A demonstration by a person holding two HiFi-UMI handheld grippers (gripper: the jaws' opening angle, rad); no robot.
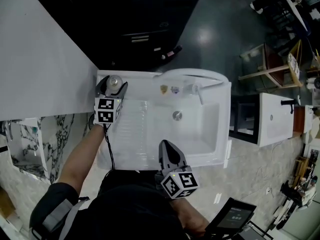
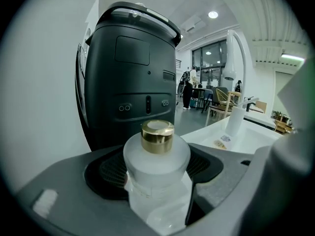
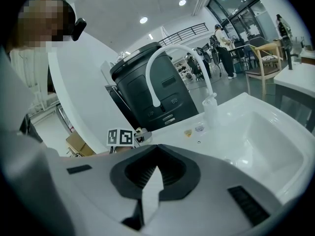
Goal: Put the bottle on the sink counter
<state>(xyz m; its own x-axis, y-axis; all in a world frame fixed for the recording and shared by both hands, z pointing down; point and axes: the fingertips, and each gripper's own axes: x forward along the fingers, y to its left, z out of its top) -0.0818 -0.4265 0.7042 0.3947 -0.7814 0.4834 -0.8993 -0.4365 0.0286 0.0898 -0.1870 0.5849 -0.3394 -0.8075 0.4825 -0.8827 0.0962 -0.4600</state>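
Judged nearly done: delivery made, release and withdrawal left. Room: open hall, grey floor [image 1: 210, 29], ceiling spots. Black unit [image 2: 130, 73] behind far edge. White sink counter [image 1: 132, 121], ribbed drainboard left, basin [image 1: 200, 134] right. Right gripper [image 1: 166, 148] over near edge, jaws together, empty. Left gripper [image 1: 113, 85] at far left corner, clamped on frosted bottle [image 2: 156, 163], gold cap; contact with counter unclear

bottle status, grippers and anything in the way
Left gripper shut on frosted gold-capped bottle, at sink counter's far left corner. Right gripper shut, empty, by the basin's near edge. Small items near faucet, apart from bottle.
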